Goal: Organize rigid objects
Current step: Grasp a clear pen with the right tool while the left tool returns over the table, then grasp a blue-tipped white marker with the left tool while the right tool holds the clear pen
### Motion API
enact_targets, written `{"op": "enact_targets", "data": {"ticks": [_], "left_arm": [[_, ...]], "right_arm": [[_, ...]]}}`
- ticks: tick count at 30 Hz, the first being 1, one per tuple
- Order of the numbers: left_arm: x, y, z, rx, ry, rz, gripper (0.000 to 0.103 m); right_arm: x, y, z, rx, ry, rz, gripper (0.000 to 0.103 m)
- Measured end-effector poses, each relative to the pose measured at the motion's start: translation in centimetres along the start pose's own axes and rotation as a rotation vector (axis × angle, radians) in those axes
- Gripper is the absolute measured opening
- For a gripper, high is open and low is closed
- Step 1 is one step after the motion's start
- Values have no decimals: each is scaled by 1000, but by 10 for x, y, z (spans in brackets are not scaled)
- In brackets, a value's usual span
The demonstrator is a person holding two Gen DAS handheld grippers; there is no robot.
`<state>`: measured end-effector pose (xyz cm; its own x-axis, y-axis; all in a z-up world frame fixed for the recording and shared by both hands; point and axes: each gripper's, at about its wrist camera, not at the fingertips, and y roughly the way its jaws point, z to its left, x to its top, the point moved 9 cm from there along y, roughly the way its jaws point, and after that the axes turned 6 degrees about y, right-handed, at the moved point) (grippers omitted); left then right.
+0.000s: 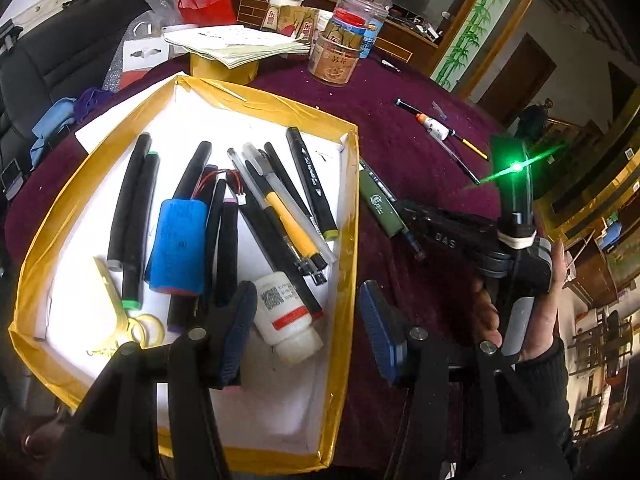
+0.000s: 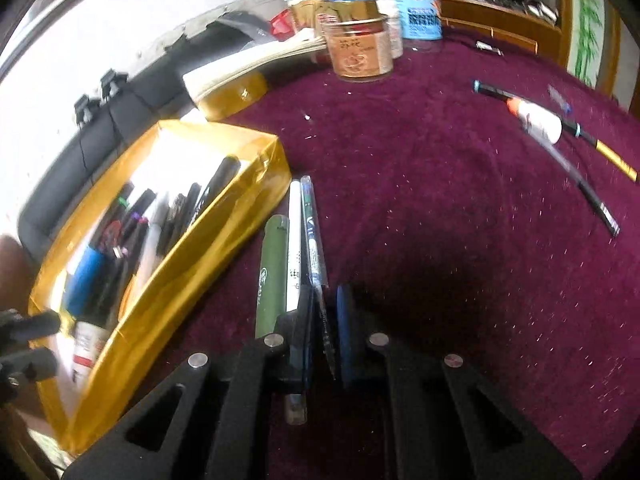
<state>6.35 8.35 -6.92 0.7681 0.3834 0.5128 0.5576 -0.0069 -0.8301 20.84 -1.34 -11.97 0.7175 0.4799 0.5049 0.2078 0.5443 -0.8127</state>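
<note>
Beside the gold-taped white box (image 2: 168, 304): right gripper (image 2: 326, 336) clenched on slim clear-barrelled pen (image 2: 310, 216), near its end. Light, stiff, slick; may pivot. Left gripper (image 1: 308, 332) released, empty.

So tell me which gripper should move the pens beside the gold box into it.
Right. The right gripper already brackets the clear pen lying beside the gold-taped cardboard box. The left gripper hangs open over the box, holding nothing.
</note>
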Motion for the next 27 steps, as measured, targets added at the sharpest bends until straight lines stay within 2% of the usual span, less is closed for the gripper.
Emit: {"op": "enact_targets", "data": {"ticks": [2,4,6,10,13,15,17,18,21,27], "left_arm": [[-3,0,-2,-4,2,8,52],[-4,-3,-4,-2,11,11,52],[-4,-10,-6,8,21,10,52],[-4,-26,-14,7,61,-23,52],[-5,-25,-17,-6,52,-16,52],[-4,-22,-23,-26,47,-9,52],[-1,-19,-30,-23,45,2,52],[0,-19,-38,-36,52,-1,52],[0,-16,-58,-50,89,6,52],[2,0,-95,-73,119,58,52]], "right_arm": [[-1,-1,2,-37,-12,-10,8],[-1,-5,4,-46,-18,-18,3],[0,-13,1,-52,-3,-19,3],[-7,-17,-15,-83,43,27,3],[-25,-23,-26,-141,25,65,3],[-33,-31,-37,-167,17,70,3],[-33,-38,-56,-230,32,57,3],[-32,-38,-63,-229,52,50,3],[-29,-39,-69,-145,103,-16,3],[-30,-41,-68,-127,109,-54,3]]}}
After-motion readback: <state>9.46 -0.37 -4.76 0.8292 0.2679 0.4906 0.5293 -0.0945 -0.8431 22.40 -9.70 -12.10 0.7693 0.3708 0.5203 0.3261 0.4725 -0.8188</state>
